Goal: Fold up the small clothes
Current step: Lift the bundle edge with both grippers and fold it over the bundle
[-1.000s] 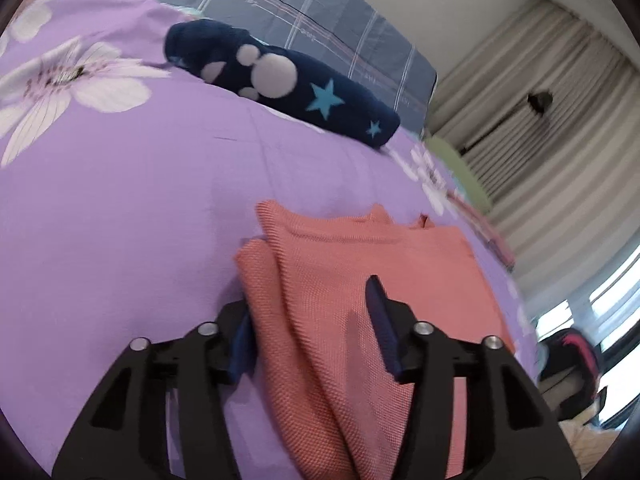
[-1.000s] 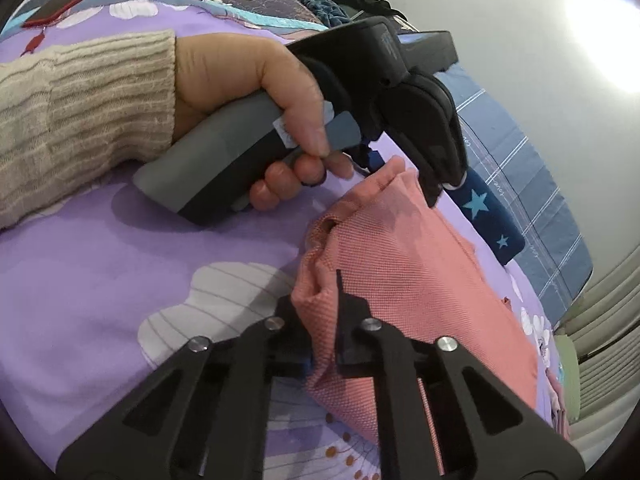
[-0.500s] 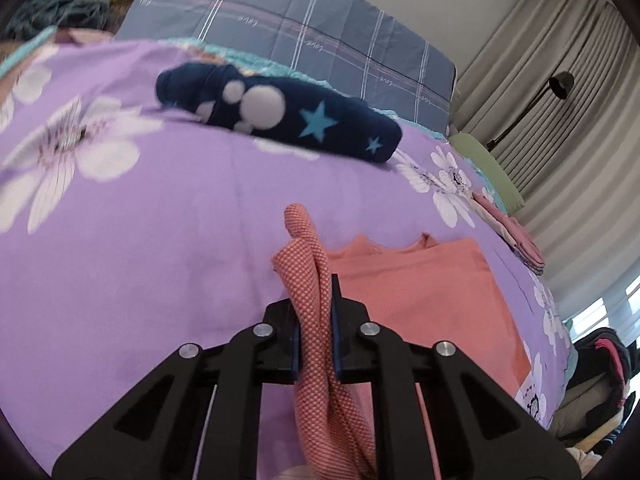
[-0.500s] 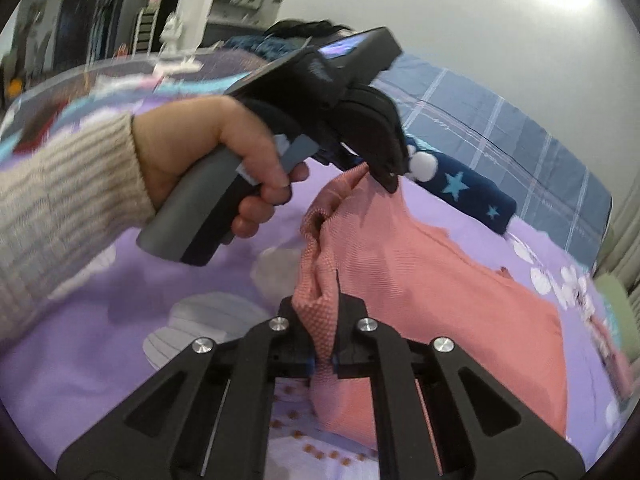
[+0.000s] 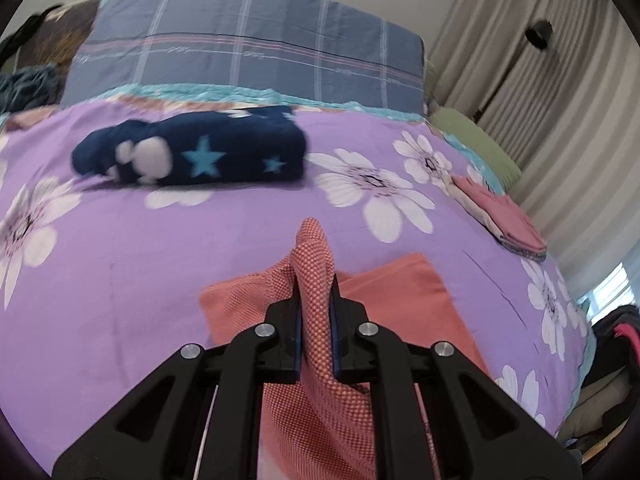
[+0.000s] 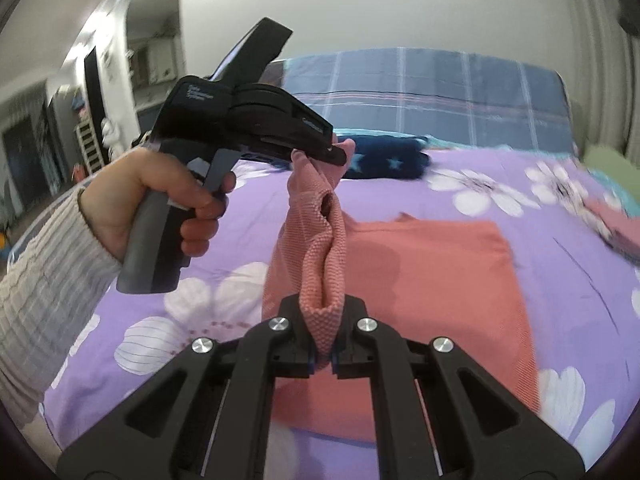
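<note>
A small salmon-pink knit garment lies on the purple flowered bedspread. My left gripper is shut on a bunched edge of it, lifted above the bed. In the right wrist view the garment spreads flat to the right, while its left edge hangs between the two grippers. My right gripper is shut on the near end of that edge. The left gripper, held by a hand in a cream sleeve, pinches the far end higher up.
A folded navy garment with stars lies further back on the bed. A blue plaid pillow stands behind it. A folded pink garment lies at the right edge, near a green cushion and curtains.
My left gripper closed on the garment's edge. Both grippers then lifted that edge up off the bed, and both views swung toward the pillow.
</note>
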Tool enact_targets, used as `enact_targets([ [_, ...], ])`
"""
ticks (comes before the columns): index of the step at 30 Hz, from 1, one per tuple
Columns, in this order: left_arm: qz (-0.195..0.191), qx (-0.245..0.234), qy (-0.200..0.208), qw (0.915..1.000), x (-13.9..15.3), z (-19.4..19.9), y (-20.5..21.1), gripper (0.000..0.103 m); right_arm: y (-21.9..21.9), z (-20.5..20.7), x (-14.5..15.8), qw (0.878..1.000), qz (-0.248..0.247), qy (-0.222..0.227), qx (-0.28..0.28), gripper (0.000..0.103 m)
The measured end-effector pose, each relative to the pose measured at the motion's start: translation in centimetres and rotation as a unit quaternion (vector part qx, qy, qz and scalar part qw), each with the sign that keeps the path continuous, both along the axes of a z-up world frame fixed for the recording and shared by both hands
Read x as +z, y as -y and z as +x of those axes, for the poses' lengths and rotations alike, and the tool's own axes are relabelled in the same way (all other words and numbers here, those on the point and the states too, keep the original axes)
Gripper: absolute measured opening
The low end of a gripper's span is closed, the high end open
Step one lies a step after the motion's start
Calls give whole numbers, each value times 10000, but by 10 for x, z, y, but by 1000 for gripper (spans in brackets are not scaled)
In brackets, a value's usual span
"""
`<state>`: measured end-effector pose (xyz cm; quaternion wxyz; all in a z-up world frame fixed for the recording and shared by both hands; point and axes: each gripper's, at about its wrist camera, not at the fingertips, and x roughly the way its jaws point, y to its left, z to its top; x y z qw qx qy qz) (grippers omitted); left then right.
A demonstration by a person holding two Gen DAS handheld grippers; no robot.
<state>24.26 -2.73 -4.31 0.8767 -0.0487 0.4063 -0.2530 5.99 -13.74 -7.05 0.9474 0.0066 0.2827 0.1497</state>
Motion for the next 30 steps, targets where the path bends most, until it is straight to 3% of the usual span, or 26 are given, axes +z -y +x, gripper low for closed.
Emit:
enact_targets([
  [7, 451, -457, 16, 9979, -3, -1, 87, 10, 79, -10, -14, 9959, 708, -267, -488, 5],
  [16, 1277, -625, -174, 9897, -41, 4, 172, 9, 145, -11, -50, 9832, 1408, -760, -875, 5],
  [25, 1657, -496, -142, 9848, -57, 7, 200, 7, 164, -12, -66, 9736, 1918, -884, -865, 5],
  [30, 1627, -433, -21, 9857, -52, 6, 205, 7, 171, -17, -64, 9682, 2176, -815, -923, 5],
])
